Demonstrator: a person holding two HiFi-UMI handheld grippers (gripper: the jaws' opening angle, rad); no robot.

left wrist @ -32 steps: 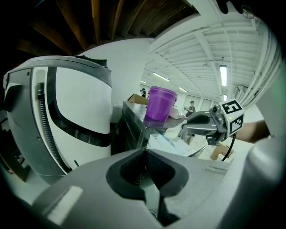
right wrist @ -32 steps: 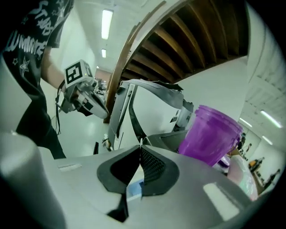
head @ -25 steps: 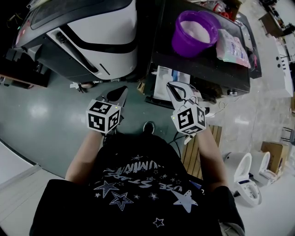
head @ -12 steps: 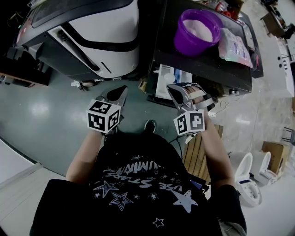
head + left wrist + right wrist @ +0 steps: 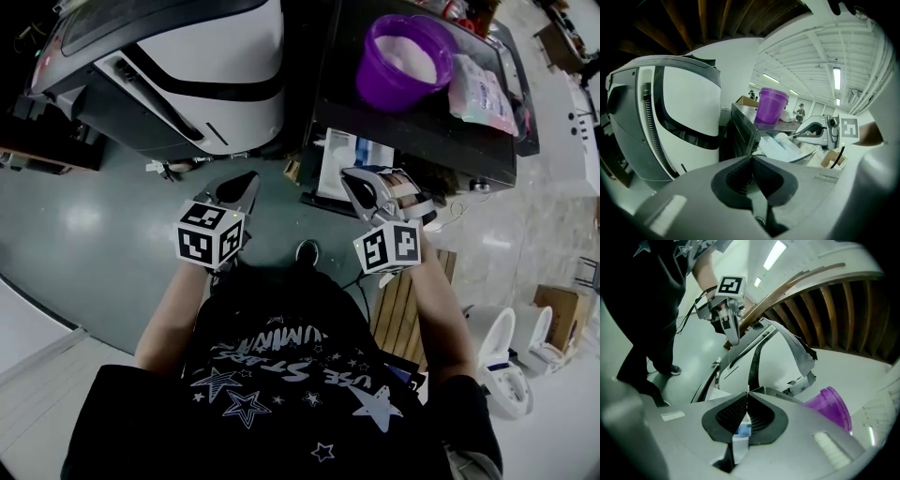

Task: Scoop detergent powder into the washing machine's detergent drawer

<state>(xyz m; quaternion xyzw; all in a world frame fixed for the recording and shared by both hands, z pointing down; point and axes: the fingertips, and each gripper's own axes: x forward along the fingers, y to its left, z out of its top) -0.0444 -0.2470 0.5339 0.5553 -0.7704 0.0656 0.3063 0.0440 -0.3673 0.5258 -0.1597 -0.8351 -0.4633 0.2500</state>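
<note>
Left gripper (image 5: 246, 178), right gripper (image 5: 349, 176) shut, empty, parked low; purple tub (image 5: 405, 61) at 1 o'clock, likely staging before approach.

A purple tub (image 5: 380, 89) stands upright and open on the dark desk (image 5: 412, 133), white powder (image 5: 412, 60) inside; the white-and-grey washing machine (image 5: 202, 61) stands just left of the desk.

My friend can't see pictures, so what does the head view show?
Looking down, a person in a black star-print shirt holds the left gripper and right gripper, both closed, over a grey floor. Ahead stand a white washing machine and a dark table carrying a purple bucket of white powder.
</note>
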